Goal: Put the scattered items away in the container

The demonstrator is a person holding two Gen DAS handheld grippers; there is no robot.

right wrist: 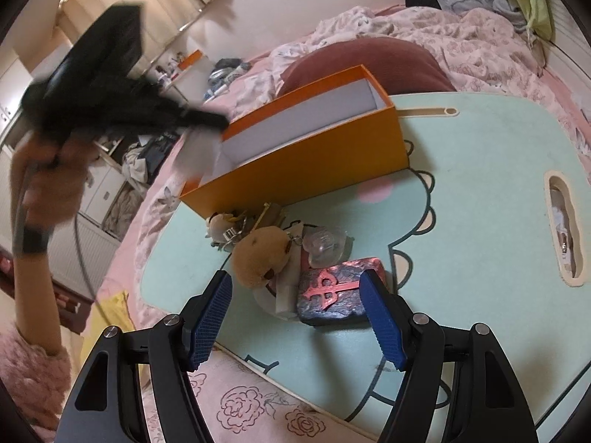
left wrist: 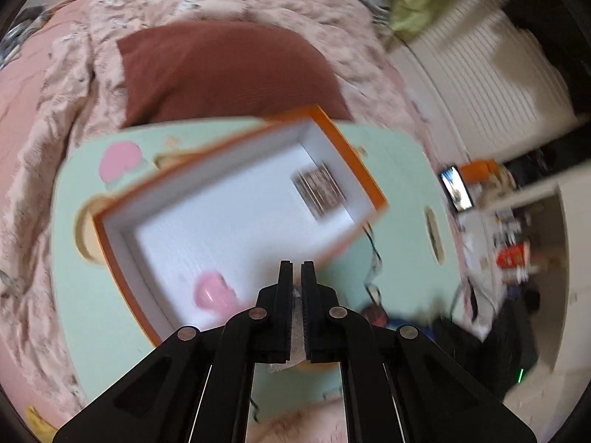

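Note:
An orange box (left wrist: 360,164) with a white inside lies on the mint-green lap table (left wrist: 92,295). In it are a pink item (left wrist: 212,291) and a striped packet (left wrist: 319,190). My left gripper (left wrist: 297,265) hangs above the box's near end, shut on a thin whitish translucent item (left wrist: 295,317). From the right wrist view that gripper (right wrist: 216,122) is a blur over the box's (right wrist: 314,162) left end, the white item (right wrist: 195,155) dangling below it. My right gripper (right wrist: 295,280) stands open over a heap: a tan plush (right wrist: 258,258), a clear plastic piece (right wrist: 325,243), a dark block with a pink cross (right wrist: 340,291) and a keychain (right wrist: 229,229).
The table (right wrist: 480,184) rests on a bed with a pink flowered quilt (right wrist: 461,44) and a brown pillow (right wrist: 369,59) behind the box. A handle slot (right wrist: 565,229) cuts the table's right side. A person's hand and forearm (right wrist: 48,184) are at the left.

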